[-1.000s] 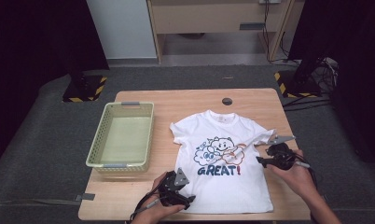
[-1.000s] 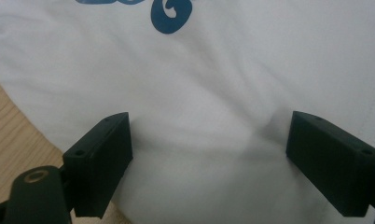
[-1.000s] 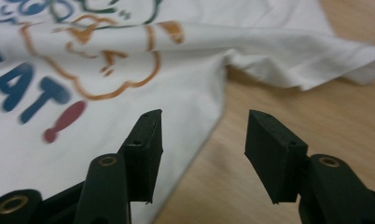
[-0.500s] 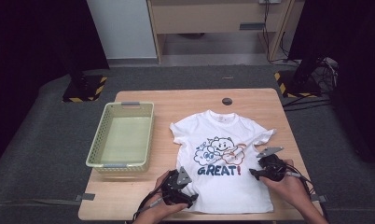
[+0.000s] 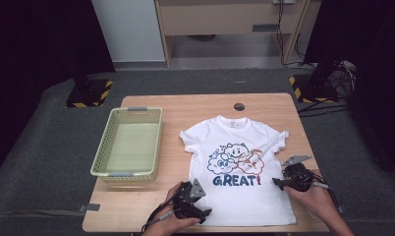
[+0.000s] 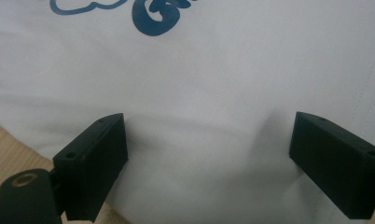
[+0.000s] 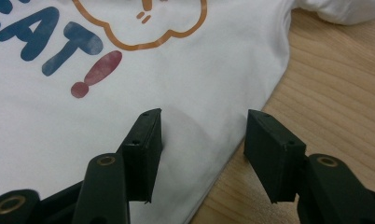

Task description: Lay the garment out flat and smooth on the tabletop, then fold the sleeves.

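Desk point(image 5: 205, 105), high view: white T-shirt point(image 5: 239, 196) lies flat, front up, on the right half; green basket point(image 5: 109, 147) to its left, well apart; small dark disc point(image 5: 239, 106) beyond the collar. Left tool point(image 5: 201, 210) at the shirt's lower left hem, right tool point(image 5: 279, 182) at its right side edge. Left gripper view adds: jaws spread wide over wrinkled hem cloth, not pinching. Right gripper view adds: jaws spread, straddling the shirt's side edge, one over cloth, one over bare wood.
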Motion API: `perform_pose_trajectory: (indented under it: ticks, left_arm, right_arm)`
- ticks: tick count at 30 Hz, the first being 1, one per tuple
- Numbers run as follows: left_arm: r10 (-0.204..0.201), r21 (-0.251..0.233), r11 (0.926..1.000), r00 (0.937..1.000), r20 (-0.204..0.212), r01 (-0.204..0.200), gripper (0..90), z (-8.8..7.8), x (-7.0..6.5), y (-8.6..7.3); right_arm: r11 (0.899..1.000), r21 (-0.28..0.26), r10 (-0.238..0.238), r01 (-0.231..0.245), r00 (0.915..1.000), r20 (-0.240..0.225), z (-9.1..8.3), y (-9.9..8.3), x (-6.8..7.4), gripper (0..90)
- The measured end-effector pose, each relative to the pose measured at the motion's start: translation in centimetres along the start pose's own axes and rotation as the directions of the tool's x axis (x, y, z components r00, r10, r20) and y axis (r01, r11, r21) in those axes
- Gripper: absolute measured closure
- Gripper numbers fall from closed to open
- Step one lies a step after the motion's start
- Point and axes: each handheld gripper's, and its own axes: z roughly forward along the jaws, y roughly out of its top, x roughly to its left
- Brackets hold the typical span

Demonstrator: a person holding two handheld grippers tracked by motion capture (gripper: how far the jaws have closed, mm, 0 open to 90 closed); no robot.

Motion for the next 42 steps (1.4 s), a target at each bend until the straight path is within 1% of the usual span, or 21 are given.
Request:
perform_pose_trajectory:
  ticks: [2,5,7,8,9,11,13,17,20,21,23,25,26,29,33,35,39,42]
  left_arm:
    - [0.006,0.004,1.0000,1.0000,0.004,-0.006,11.0,0.0,-0.1,0.0]
    - [0.000,0.016,0.9999,0.9999,0.010,0.000,10.7,-0.1,0.0,0.1]
    - [-0.012,0.022,0.9997,0.9999,0.012,0.011,9.0,-0.3,0.4,0.2]
    - [-0.018,0.016,0.9997,0.9998,0.011,0.018,8.2,-0.4,0.6,0.3]
    - [-0.030,0.010,0.9995,0.9995,0.010,0.030,8.1,-0.6,0.9,0.4]
    - [-0.051,-0.003,0.9987,0.9987,0.008,0.051,7.3,-1.0,1.4,0.8]
    - [-0.052,-0.010,0.9986,0.9986,-0.006,0.052,7.1,-1.2,1.7,1.3]
    - [-0.047,-0.001,0.9989,0.9985,-0.028,0.047,7.0,-0.8,2.2,2.5]
    - [-0.062,-0.004,0.9981,0.9971,-0.043,0.062,7.4,0.1,2.6,2.9]
    - [-0.065,-0.006,0.9979,0.9965,-0.052,0.065,7.7,0.4,2.7,2.8]
    - [-0.075,-0.014,0.9972,0.9948,-0.070,0.074,8.3,0.8,2.9,2.4]
    - [-0.087,-0.017,0.9962,0.9933,-0.077,0.086,8.9,1.0,3.0,2.0]
    - [-0.086,-0.019,0.9962,0.9929,-0.082,0.085,9.0,1.0,3.0,2.0]
    - [-0.084,-0.025,0.9964,0.9917,-0.098,0.082,9.0,0.9,3.2,1.9]
    - [-0.097,-0.015,0.9953,0.9905,-0.098,0.096,8.9,1.2,3.6,1.5]
    - [-0.107,-0.022,0.9942,0.9901,-0.091,0.106,8.4,1.2,3.7,1.3]
    - [-0.103,-0.030,0.9945,0.9907,-0.089,0.101,8.0,1.2,3.8,1.1]
    - [-0.097,-0.034,0.9950,0.9912,-0.090,0.094,7.0,1.2,3.8,1.0]
  right_arm:
    - [1.000,-0.004,0.010,-0.010,0.9999,0.000,-0.1,-0.2,0.0,46.3]
    - [1.000,-0.008,0.010,-0.010,0.9999,-0.007,-0.3,-0.6,-0.1,43.7]
    - [1.000,-0.019,0.016,-0.016,0.9999,-0.005,-0.3,-0.7,-0.2,34.7]
    - [0.999,-0.036,0.024,-0.025,0.9997,-0.009,-0.2,-0.8,-0.4,30.9]
    - [0.997,-0.052,0.049,-0.049,0.9987,-0.014,-0.2,-0.8,-0.5,25.9]
    - [0.994,-0.088,0.065,-0.066,0.9977,-0.019,-0.3,-0.7,-0.9,19.0]
    - [0.990,-0.117,0.073,-0.075,0.9971,-0.019,-0.4,-0.4,-1.3,12.6]
    - [0.987,-0.139,0.084,-0.086,0.9963,-0.020,-0.6,0.2,-2.2,8.9]
    - [0.983,-0.157,0.092,-0.094,0.9956,-0.021,-0.7,0.6,-2.5,8.9]
    - [0.982,-0.162,0.098,-0.100,0.9950,-0.024,-0.7,0.7,-2.6,9.0]
    - [0.983,-0.157,0.095,-0.098,0.9952,-0.024,-0.5,1.0,-3.0,10.5]
    - [0.982,-0.156,0.104,-0.106,0.9944,-0.019,-0.3,1.3,-3.6,12.0]
    - [0.980,-0.161,0.117,-0.118,0.9930,-0.017,-0.1,1.5,-4.0,12.6]
    - [0.972,-0.168,0.165,-0.165,0.9862,-0.015,0.3,2.4,-5.7,15.4]
    - [0.958,-0.177,0.229,-0.225,0.9734,0.004,0.9,4.0,-8.1,22.0]
    - [0.949,-0.189,0.260,-0.254,0.9656,0.009,1.2,4.8,-9.1,25.2]
    - [0.941,-0.187,0.290,-0.282,0.9568,0.018,1.8,6.2,-10.6,31.5]
    - [0.937,-0.192,0.302,-0.291,0.9526,0.034,2.2,7.1,-11.4,36.1]
